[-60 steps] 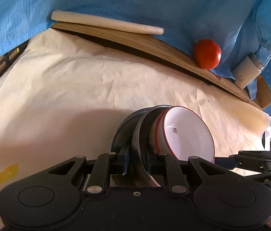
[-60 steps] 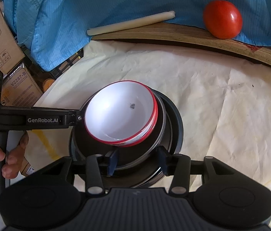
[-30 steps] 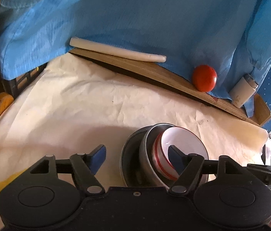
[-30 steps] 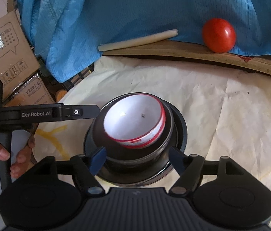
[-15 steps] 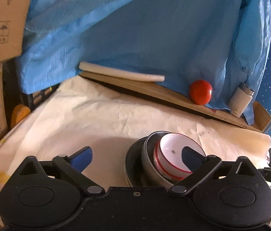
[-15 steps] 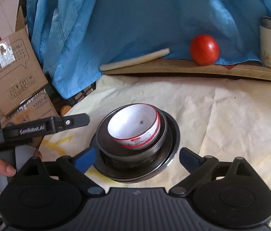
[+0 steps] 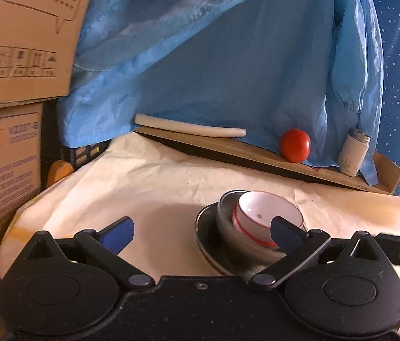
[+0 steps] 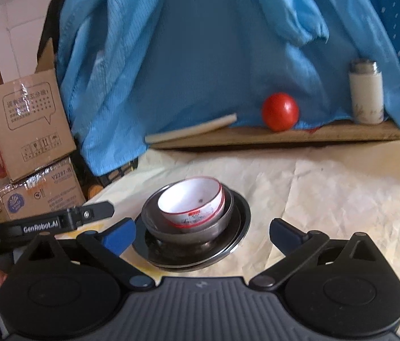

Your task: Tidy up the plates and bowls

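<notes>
A white bowl with a red rim nests in a dull grey metal bowl, which sits on a shiny dark round plate on creased cream paper. The left gripper and the right gripper both stand spread wide with nothing between their blue-padded fingers, just short of the stack. Behind, on a wooden board, lie a smooth red tomato, a pale stick and a white cylindrical flask, backed by crinkled blue cloth. Cardboard boxes stand to the left.
</notes>
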Demonstrator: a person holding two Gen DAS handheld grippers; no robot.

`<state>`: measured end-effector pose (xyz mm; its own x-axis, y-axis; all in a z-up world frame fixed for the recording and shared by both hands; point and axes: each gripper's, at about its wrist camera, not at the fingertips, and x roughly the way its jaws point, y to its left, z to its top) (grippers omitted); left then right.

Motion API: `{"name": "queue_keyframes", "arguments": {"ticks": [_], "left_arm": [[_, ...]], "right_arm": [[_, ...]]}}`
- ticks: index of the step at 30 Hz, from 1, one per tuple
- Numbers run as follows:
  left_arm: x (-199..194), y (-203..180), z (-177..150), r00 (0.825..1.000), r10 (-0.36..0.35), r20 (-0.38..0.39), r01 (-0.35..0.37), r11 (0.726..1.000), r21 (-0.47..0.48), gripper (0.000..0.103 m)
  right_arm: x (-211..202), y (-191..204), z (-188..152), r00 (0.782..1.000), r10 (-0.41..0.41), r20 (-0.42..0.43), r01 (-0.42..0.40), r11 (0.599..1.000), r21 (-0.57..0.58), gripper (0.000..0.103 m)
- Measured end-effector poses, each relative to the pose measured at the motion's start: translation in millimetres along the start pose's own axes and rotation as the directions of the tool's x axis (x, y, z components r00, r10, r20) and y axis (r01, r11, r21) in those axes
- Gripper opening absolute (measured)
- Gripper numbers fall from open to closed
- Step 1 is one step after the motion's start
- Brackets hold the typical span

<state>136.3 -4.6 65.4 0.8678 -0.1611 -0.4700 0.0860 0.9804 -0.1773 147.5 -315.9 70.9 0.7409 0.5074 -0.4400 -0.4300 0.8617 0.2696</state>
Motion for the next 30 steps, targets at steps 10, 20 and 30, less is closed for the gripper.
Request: {"name": "queue_keyframes", "arguments": {"ticks": [10, 20, 30], "left_arm": [[-21, 4, -25, 1.000, 0.018, 0.019, -0.018, 1.000, 0.002, 0.102], [-43, 2, -51, 0.990, 0.076, 0.120, -0.078, 0.997, 0.014, 0.102], [-46, -5, -79, 0.979, 0.107, 0.175, -0.112, 0.993, 0.021, 0.102]], "right_arm": [[-17, 12, -29, 0.993, -0.012, 0.120, 0.013, 1.000, -0.013, 0.103], [-29, 34, -63, 0.957, -0.134, 0.258, 0.166, 0.980, -0.108, 0.103], [-25, 33, -92, 0.926, -0.242, 0.290, 0.268, 0.962, -0.056, 0.103]]}}
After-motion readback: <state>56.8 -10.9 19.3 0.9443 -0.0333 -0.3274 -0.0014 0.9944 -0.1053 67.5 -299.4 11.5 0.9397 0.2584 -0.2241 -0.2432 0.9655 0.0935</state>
